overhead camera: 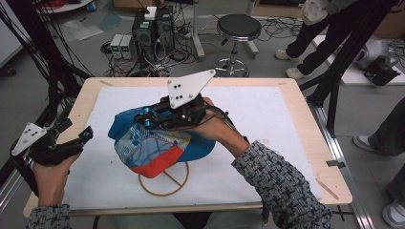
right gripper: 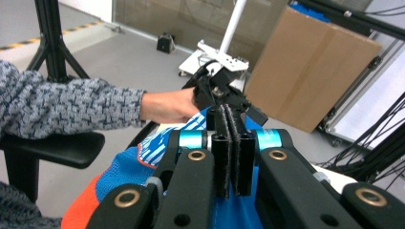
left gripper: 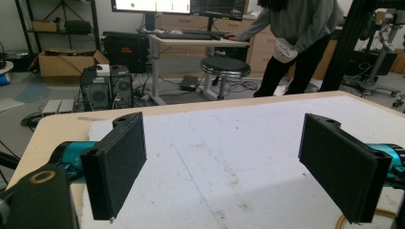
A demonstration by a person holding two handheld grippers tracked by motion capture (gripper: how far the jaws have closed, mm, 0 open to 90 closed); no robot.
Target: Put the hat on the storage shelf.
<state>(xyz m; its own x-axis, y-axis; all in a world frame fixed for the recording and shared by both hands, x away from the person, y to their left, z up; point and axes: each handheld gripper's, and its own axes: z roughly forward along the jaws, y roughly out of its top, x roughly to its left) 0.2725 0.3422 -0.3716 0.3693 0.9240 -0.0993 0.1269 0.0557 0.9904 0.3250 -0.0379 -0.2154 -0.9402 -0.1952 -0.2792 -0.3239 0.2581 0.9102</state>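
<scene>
A: What is on the worktop [overhead camera: 296, 102]?

B: A white mat [overhead camera: 267, 124] covers most of its pale wooden top. Near the middle sits a cap [overhead camera: 143, 148], blue with a patterned light-blue panel and an orange-red part toward the near edge. It rests on a thin wooden ring stand [overhead camera: 165, 186], whose hoop shows just below it.

A: Any brand or writing on the cap?

B: None that I can read; the print is too blurred.

A: And the right claw [overhead camera: 145, 118]?

B: It lies across the top of the cap, pointing left. In the right gripper view its jaws stand pressed together, with blue cloth just below and around them; whether fabric is pinched between them I cannot tell.

A: The left claw [overhead camera: 86, 135]?

B: At the near left edge of the worktop, held in the left hand [overhead camera: 50, 174], well apart from the cap. In the left gripper view its jaws are spread wide with nothing between them, over bare mat.

A: Beyond the worktop?

B: A round black stool [overhead camera: 239, 26], computer towers [overhead camera: 153, 28] among cables, and a person [left gripper: 296, 33] standing at a far desk with monitors.
</scene>
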